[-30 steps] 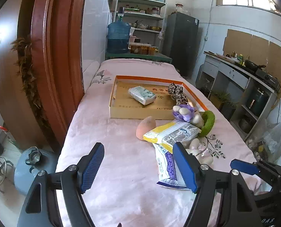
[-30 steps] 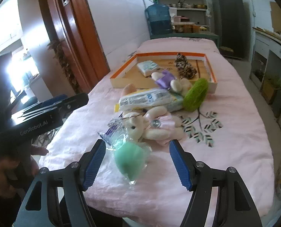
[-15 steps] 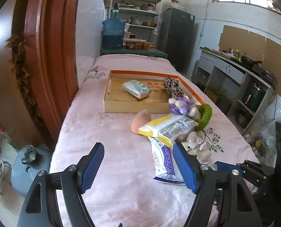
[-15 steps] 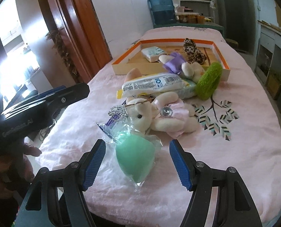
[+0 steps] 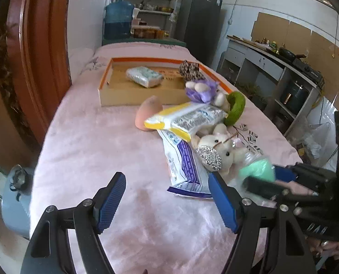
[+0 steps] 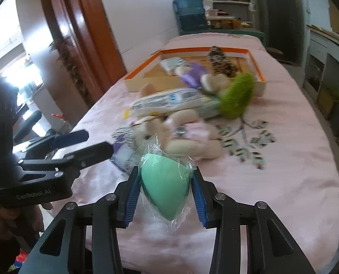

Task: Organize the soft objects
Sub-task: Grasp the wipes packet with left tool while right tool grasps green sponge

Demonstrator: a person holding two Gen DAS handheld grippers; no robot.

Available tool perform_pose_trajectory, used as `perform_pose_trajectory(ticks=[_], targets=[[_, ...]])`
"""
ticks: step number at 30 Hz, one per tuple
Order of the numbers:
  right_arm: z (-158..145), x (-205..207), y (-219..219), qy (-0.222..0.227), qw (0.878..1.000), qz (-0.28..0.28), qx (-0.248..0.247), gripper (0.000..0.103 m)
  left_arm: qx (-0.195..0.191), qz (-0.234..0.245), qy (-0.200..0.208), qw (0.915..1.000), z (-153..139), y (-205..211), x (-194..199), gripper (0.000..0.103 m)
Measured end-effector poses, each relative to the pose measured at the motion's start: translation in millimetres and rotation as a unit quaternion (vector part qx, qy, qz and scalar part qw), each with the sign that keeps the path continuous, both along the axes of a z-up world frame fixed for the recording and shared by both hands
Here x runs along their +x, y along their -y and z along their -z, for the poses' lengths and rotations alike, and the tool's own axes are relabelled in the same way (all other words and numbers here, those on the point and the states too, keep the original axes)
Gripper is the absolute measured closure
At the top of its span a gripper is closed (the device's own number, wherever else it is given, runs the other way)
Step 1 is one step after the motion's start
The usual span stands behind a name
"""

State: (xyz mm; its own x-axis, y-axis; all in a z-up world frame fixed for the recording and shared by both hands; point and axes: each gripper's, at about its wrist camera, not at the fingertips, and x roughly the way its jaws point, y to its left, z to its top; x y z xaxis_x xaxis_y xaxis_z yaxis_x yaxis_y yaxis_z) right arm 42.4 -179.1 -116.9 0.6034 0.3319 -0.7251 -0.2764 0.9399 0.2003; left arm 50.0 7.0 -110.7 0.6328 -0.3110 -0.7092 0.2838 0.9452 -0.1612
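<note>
A mint-green sponge in clear wrap lies near the front edge of the pink-covered table. My right gripper is closing on it, and both blue pads touch its sides. The left wrist view shows the same sponge at the right gripper's tips. My left gripper hangs open over bare cloth, nothing between its fingers. Behind the sponge lie a cream plush rabbit, a blue-and-white bag, a yellow-edged tissue pack, a pink sponge and a green fuzzy ring.
An orange-rimmed cardboard tray farther back holds a small tissue pack and a leopard plush; a purple plush leans at its front. A wooden door and gas cylinder stand left, kitchen counters right.
The right gripper's jaws have closed in from wide apart onto the green sponge. The left gripper has sunk and tipped downward, bringing the table closer.
</note>
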Motion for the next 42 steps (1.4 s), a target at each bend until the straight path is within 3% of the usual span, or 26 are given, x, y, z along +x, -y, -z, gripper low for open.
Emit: perform_pose_trajectory(ticks=[7, 9, 10, 11, 15, 19, 42], targets=[[1, 1, 25, -0.004, 0.999, 0.030, 0.013, 0.059, -0.038, 0.001, -0.053, 0.9979, 27, 12, 19, 0.029], [1, 0, 26, -0.003, 0.999, 0.030, 0.016, 0.059, -0.042, -0.004, -0.046, 0.9981, 29, 16, 21, 0.031], [1, 0, 27, -0.002, 0.999, 0.030, 0.017, 0.059, -0.041, -0.004, -0.046, 0.9981, 30, 17, 22, 0.038], [2, -1, 28, -0.001, 0.999, 0.030, 0.018, 0.059, -0.041, -0.001, -0.047, 0.9981, 30, 20, 23, 0.057], [3, -1, 28, -0.004, 0.999, 0.030, 0.026, 0.059, -0.063, 0.003, -0.052, 0.9967, 29, 19, 23, 0.061], [2, -2, 27, -0.002, 0.999, 0.026, 0.026, 0.059, -0.072, 0.002, -0.047, 0.9963, 24, 14, 20, 0.075], [-21, -13, 12, 0.028, 0.999, 0.007, 0.032, 0.059, -0.069, -0.015, 0.032, 0.9970, -33, -19, -15, 0.080]])
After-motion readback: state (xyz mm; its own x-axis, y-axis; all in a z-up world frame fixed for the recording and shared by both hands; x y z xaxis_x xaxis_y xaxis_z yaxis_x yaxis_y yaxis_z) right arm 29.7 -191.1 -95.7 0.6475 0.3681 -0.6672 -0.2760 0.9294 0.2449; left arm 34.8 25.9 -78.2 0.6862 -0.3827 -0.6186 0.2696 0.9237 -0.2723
